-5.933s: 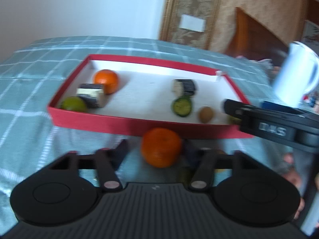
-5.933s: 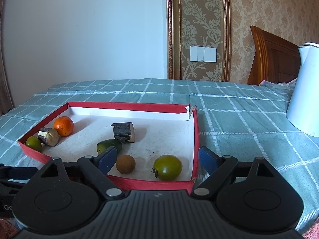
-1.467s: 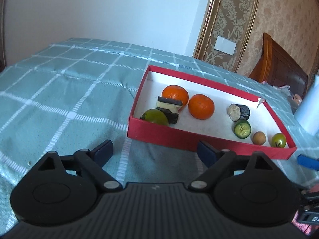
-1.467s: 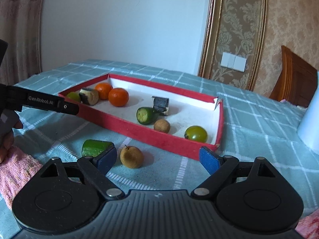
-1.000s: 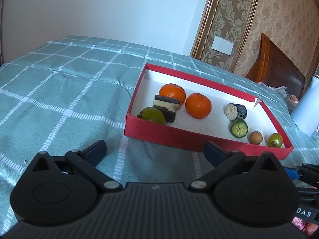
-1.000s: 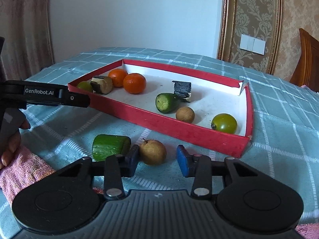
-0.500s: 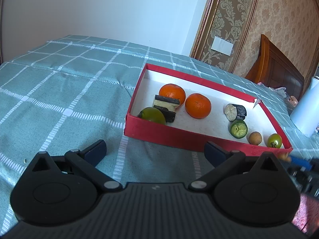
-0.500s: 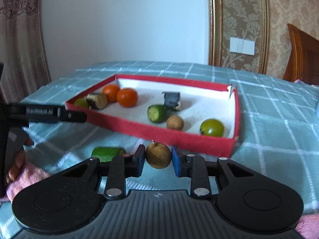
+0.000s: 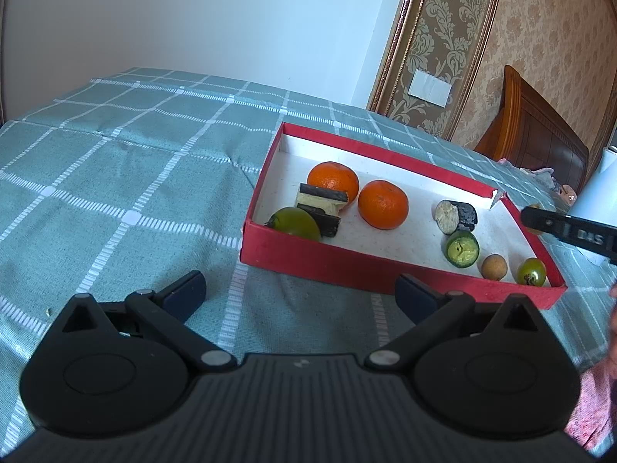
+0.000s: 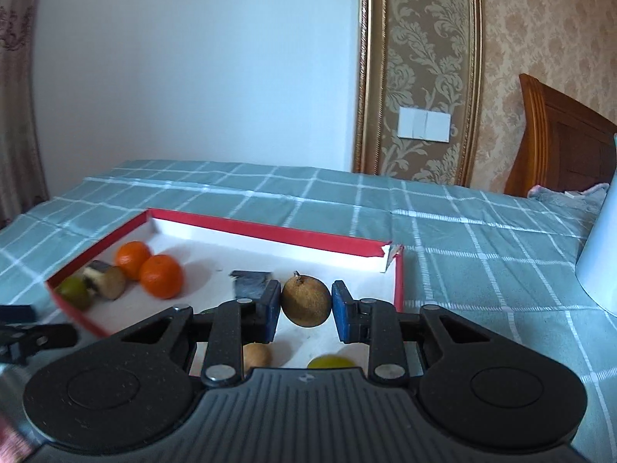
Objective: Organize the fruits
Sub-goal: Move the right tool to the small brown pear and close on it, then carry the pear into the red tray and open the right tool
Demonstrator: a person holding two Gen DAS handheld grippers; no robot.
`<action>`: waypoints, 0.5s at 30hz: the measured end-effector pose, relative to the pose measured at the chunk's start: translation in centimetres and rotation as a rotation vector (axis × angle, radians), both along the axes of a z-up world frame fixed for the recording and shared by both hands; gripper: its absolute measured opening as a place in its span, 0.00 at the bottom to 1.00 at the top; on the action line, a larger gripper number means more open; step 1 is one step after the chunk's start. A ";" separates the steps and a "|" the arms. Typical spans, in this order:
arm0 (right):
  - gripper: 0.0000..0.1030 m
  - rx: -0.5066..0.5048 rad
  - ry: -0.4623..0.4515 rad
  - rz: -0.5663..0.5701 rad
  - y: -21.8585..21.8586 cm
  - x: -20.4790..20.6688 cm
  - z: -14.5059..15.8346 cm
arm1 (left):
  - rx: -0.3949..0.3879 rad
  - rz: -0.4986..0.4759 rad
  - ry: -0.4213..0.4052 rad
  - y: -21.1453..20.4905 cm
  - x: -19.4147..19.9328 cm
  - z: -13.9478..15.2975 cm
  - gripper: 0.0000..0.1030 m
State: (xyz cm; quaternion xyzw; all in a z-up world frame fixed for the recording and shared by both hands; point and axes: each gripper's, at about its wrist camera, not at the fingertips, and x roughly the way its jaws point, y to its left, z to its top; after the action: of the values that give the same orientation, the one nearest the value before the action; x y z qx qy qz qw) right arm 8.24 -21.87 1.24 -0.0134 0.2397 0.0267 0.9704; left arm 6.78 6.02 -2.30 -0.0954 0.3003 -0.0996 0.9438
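A matt red cardboard tray (image 9: 331, 260) with white paper lining rests on woven checked cloth (image 9: 115, 177).

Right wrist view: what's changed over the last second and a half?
The right gripper shut its jaws on the brown fruit that lay on the cloth, lifted it and carried it over the red box. The left gripper stays open, holding nothing. The oranges and other pieces in the box have not moved.
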 end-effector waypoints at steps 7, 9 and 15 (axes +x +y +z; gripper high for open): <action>0.27 -0.015 0.040 -0.042 -0.7 2.4 -1.3 | 0.004 0.000 0.000 -0.1 0.0 -0.1 1.00; 0.27 -0.017 0.051 -0.053 -0.8 3.1 -1.5 | 0.006 0.000 0.001 -0.1 0.0 -0.1 1.00; 0.27 -0.029 0.089 -0.076 -0.9 5.0 -2.4 | 0.009 0.000 0.002 -0.2 0.0 -0.1 1.00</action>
State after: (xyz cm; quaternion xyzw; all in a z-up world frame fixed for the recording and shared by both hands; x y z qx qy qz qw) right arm 13.21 -22.80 -1.17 -0.0174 0.2832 -0.0130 0.9588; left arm 6.80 5.86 -2.40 -0.0910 0.3016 -0.0983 0.9440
